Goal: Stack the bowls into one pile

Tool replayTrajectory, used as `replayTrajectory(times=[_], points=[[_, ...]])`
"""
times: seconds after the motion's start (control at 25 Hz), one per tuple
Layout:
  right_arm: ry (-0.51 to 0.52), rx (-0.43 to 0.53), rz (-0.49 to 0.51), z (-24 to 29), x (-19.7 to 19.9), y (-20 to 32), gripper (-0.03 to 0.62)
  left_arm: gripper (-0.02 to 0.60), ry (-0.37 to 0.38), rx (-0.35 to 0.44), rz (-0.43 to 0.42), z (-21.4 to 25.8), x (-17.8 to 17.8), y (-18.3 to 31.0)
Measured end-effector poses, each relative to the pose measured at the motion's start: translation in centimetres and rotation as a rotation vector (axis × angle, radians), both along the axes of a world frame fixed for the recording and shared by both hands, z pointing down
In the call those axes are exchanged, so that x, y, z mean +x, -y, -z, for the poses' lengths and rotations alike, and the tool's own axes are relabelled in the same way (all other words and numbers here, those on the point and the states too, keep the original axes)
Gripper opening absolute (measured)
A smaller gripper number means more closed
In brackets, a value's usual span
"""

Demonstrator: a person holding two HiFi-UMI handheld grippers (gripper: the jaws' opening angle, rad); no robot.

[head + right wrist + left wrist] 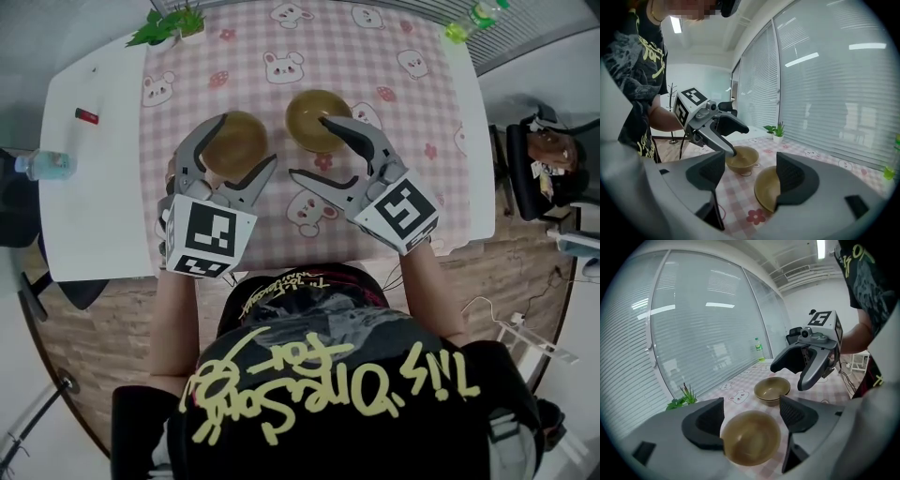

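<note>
Flanking the left bowl (751, 437), the fingers (704, 420) of the left gripper (247, 139) stand spread, one pad at its rim, though whether it touches is hard to judge. The right gripper (309, 147) also has its fingers (793, 176) wide apart, one tip over the right bowl (311, 117), gripping nothing. Both bowls sit upright, side by side, near but apart, each closest to its own gripper. Beneath lies the pink-checked surface (244, 56), with a plant (169, 23) at its far edge and window blinds beyond.
</note>
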State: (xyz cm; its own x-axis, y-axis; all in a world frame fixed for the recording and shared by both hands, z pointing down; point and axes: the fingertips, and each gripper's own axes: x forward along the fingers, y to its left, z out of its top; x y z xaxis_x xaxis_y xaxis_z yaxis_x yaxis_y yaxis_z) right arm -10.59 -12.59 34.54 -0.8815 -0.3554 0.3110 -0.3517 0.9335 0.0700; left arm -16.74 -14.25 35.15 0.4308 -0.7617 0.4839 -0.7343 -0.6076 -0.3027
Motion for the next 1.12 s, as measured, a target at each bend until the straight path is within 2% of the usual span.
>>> replayTrajectory(times=[0.16, 0.36, 0.6, 0.88, 1.12], points=[[-0.003, -0.01, -0.003, -0.5, -1.9, -0.7, 0.334, 0.371, -0.068, -0.021, -0.027, -0.4, -1.2, -0.7], [0.012, -0.012, -0.01, -0.8, -3.9, -1.1, 0.334, 0.371, -0.062, -0.038, -0.059, -0.8, -3.1, -0.9], [-0.01, -0.043, -0.053, -1.8, -5.6, -1.4, 0.334, 0.371, -0.095, -0.062, -0.088, -1.7, -5.2, -1.3], [-0.011, -0.051, -0.073, -2.6, -6.5, -1.6, 0.334, 0.371, -0.105, -0.078, -0.137, -2.1, -6.1, -1.8], [-0.056, -0.066, -0.085, -3.7, -7.7, -2.2, 0.334, 0.37, -0.117, -0.11, -0.167, -2.9, -7.9, -2.8]])
